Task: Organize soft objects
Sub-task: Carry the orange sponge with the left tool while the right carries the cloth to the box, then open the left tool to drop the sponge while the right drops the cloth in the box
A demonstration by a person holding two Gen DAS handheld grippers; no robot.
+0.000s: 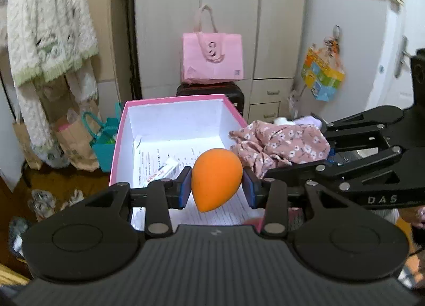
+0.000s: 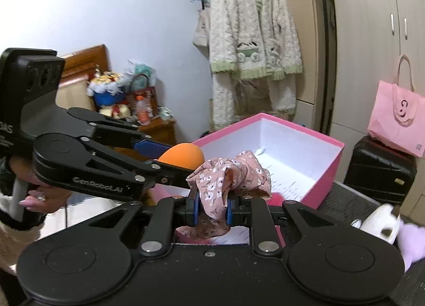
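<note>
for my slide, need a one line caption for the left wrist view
Left gripper holds an orange sponge over the open pink box.

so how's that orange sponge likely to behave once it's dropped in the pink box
The sponge is egg-shaped and smooth, so it will probably roll or wobble on the papers in the box. The left claw holds it between two pads alone, so it seems light. It is likely squashy, though no dent shows.

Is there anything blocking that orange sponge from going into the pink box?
Nothing visible does. The left gripper holds the orange makeup sponge over the near edge of the open pink box, which holds only printed papers and a small carton. The floral scrunchie in the right gripper hangs off to the side.
</note>
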